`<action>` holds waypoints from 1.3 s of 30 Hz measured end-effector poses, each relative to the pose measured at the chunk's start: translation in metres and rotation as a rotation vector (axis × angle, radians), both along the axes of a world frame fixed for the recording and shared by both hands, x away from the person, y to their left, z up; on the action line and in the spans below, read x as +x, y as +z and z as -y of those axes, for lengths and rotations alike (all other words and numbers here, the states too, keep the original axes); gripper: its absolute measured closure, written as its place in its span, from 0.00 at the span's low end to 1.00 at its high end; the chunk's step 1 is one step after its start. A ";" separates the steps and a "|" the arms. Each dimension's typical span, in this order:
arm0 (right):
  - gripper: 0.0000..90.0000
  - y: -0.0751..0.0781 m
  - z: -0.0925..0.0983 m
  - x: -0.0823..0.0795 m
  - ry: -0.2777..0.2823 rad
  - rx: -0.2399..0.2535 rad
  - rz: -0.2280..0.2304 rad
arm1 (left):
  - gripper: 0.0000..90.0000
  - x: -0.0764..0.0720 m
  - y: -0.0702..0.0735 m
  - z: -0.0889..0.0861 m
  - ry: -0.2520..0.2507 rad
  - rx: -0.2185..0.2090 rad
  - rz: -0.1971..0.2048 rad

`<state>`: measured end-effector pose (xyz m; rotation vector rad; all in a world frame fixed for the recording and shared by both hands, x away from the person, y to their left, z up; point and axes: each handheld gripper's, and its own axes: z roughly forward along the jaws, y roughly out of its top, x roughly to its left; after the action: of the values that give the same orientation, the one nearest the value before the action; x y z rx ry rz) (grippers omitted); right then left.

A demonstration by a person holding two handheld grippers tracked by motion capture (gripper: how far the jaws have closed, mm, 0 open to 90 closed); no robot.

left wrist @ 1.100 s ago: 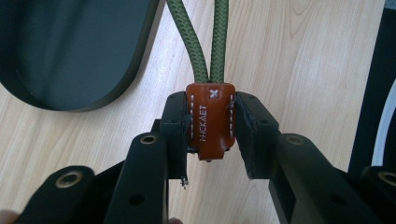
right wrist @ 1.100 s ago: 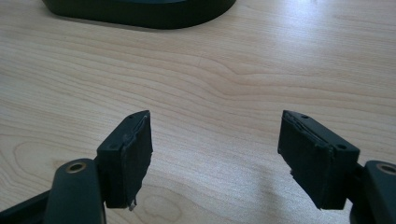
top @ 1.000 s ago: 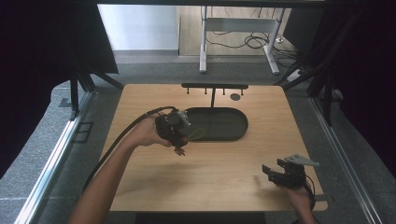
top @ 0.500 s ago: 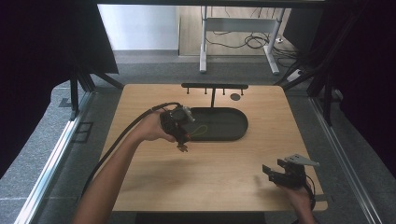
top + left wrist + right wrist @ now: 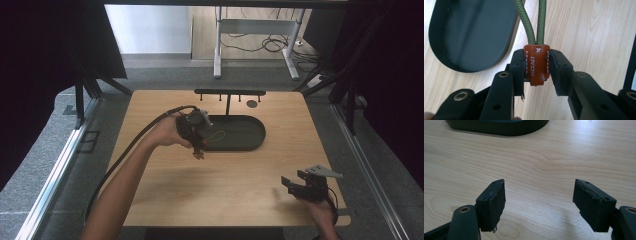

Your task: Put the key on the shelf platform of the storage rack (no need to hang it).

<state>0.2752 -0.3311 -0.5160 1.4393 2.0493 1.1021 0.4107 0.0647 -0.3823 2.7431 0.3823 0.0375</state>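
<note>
**Left gripper clamped on the leather tab, right one idle**

Your left gripper (image 5: 198,150) has its jaws pressed together on the brown leather tab (image 5: 536,64) of a green braided cord loop (image 5: 534,22). The tab stands upright between the pads, and both strands of the cord run away from it toward the tray. In the high view the gripper sits over the worktop (image 5: 215,185) just off the near left end of the dark oval tray (image 5: 252,142), with the loop trailing onto the tray floor.

Your right gripper (image 5: 294,184) rests near the worktop's near right corner, well apart from the tray. Its jaws stand wide apart over bare wood.
</note>
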 end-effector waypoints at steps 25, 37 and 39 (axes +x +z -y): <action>0.30 0.000 0.001 0.000 -0.002 -0.002 -0.001 | 0.74 0.019 0.003 0.011 0.008 0.002 -0.007; 0.30 0.000 0.001 0.000 -0.001 -0.003 0.001 | 0.74 0.023 0.008 0.016 0.009 -0.007 -0.003; 0.30 0.000 0.001 0.000 -0.001 -0.003 0.000 | 0.74 0.024 0.008 0.017 0.006 0.002 -0.002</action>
<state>0.2747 -0.3317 -0.5157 1.4380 2.0490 1.0981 0.4350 0.0480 -0.3741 2.7440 0.3909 0.0372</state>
